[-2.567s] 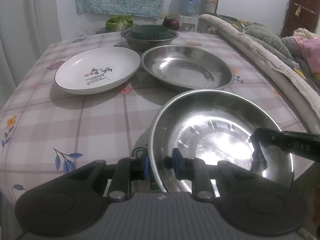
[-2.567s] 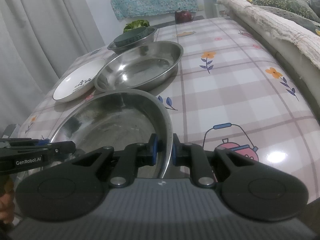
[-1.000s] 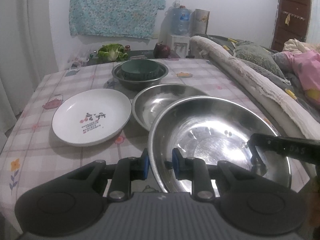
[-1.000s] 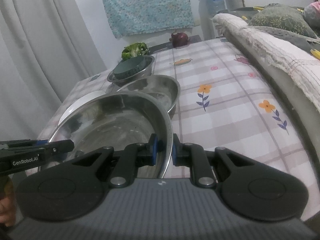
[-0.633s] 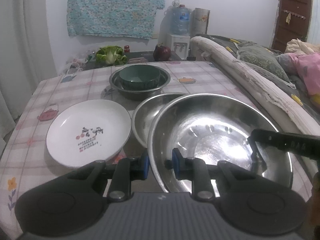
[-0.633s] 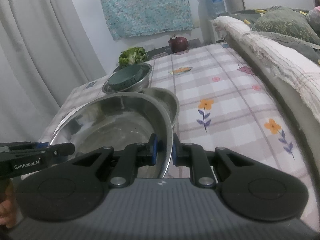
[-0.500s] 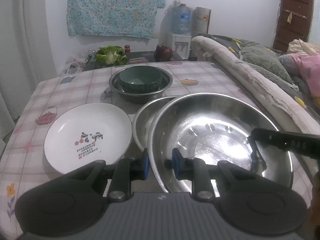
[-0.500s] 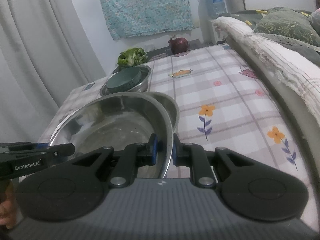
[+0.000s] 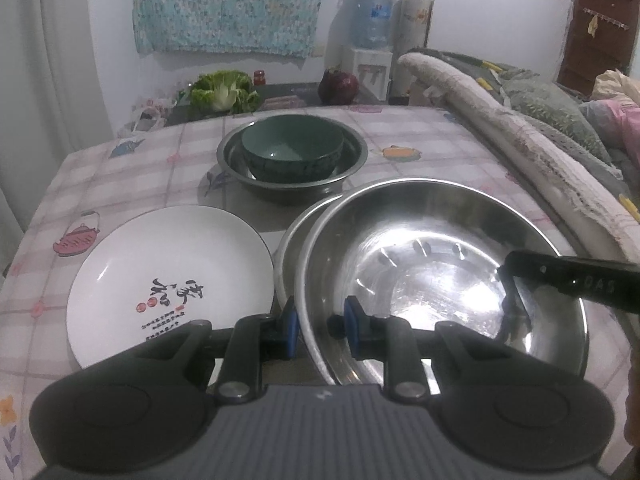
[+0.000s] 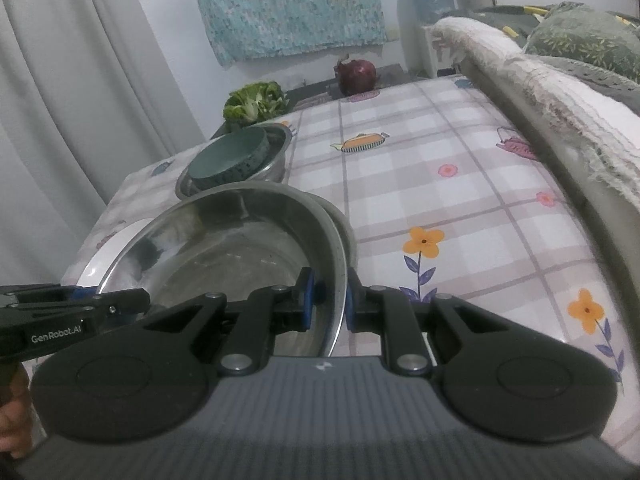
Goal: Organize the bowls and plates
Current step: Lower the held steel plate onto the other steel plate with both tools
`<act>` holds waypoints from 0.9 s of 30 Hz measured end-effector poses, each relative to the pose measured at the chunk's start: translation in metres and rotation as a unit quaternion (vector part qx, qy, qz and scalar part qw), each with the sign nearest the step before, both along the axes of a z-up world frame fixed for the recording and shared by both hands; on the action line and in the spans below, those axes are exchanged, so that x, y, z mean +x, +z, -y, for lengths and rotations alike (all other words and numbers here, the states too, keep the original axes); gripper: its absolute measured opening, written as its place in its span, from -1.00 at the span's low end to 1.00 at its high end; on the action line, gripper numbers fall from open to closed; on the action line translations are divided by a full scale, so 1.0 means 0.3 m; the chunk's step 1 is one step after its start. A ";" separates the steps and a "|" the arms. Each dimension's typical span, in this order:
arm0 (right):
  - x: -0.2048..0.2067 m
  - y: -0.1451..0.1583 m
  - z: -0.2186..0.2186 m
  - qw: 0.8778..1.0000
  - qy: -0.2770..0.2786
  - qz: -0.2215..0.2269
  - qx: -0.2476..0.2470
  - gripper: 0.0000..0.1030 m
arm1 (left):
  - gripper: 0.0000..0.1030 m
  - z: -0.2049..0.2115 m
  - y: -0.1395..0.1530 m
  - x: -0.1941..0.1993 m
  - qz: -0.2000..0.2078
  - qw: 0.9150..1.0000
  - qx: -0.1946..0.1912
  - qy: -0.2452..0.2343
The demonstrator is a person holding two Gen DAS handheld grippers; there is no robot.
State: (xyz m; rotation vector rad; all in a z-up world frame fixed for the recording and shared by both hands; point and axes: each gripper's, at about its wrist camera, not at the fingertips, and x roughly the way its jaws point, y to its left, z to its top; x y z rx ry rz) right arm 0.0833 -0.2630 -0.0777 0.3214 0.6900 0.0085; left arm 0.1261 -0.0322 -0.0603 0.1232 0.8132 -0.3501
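Note:
A large steel plate [image 9: 440, 272] is held in the air by both grippers. My left gripper [image 9: 318, 326] is shut on its near-left rim, and my right gripper [image 10: 326, 300] is shut on its right rim [image 10: 334, 264]. The held plate hangs right over a second steel plate [image 9: 294, 236] on the table, mostly hiding it. A white plate with black writing [image 9: 168, 280] lies to the left. A green bowl [image 9: 292, 148] sits inside a steel bowl [image 9: 352, 160] farther back.
The table [image 10: 460, 200] has a checked cloth with flower and teapot prints. A rolled blanket [image 9: 520, 152] and bedding run along its right edge. A cabbage [image 9: 222, 94] and a red onion [image 9: 338, 86] sit beyond the far edge. A curtain [image 10: 80, 80] hangs left.
Both grippers have lifted the steel plate off the table and carried it forward. It now hangs over the second steel plate, covering most of it.

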 end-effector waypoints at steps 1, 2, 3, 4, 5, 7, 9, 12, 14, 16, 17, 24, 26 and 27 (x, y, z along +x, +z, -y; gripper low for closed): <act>0.009 -0.005 0.002 1.000 0.000 -0.002 0.000 -0.70 | -0.55 0.001 -0.005 0.008 -0.002 1.000 0.001 0.000; 0.021 -0.011 0.003 1.000 0.001 -0.005 -0.001 -0.70 | -0.55 0.003 -0.010 0.016 -0.004 1.000 0.002 -0.001; 0.031 -0.017 0.003 1.000 0.001 -0.008 -0.002 -0.70 | -0.55 0.004 -0.015 0.024 -0.006 1.000 0.003 -0.001; 0.041 -0.021 0.004 1.000 0.001 -0.011 -0.002 -0.70 | -0.55 0.005 -0.020 0.031 -0.009 1.000 0.004 0.000; 0.050 -0.027 0.006 1.000 0.002 -0.014 -0.001 -0.70 | -0.55 0.006 -0.025 0.037 -0.012 1.000 0.004 -0.001; 0.061 -0.029 0.005 1.000 0.003 -0.014 -0.005 -0.69 | -0.55 0.007 -0.033 0.048 -0.018 1.000 0.002 -0.001; 0.075 -0.027 0.009 1.000 0.005 -0.014 -0.006 -0.68 | -0.55 0.010 -0.034 0.053 -0.016 1.000 0.003 -0.003; 0.088 -0.026 0.015 1.000 0.006 -0.016 -0.007 -0.68 | -0.54 0.012 -0.035 0.061 -0.018 1.000 0.003 -0.005; 0.093 -0.026 0.017 1.000 0.006 -0.017 -0.008 -0.68 | -0.54 0.015 -0.034 0.063 -0.018 1.000 0.005 -0.005; 0.094 -0.027 0.021 1.000 0.006 -0.018 -0.008 -0.67 | -0.54 0.014 -0.033 0.061 -0.019 1.000 0.007 -0.006; 0.094 -0.027 0.023 1.000 0.006 -0.018 -0.008 -0.67 | -0.54 0.014 -0.032 0.059 -0.018 1.000 0.008 -0.006; 0.089 -0.020 0.031 1.000 0.008 -0.012 -0.011 -0.63 | -0.53 0.009 -0.021 0.042 -0.016 1.000 0.011 -0.002; 0.086 -0.020 0.036 1.000 0.007 -0.011 -0.010 -0.62 | -0.53 0.002 -0.016 0.036 -0.014 1.000 0.012 -0.001; 0.085 -0.019 0.038 1.000 0.006 -0.011 -0.010 -0.61 | -0.53 -0.001 -0.013 0.030 -0.014 1.000 0.011 0.000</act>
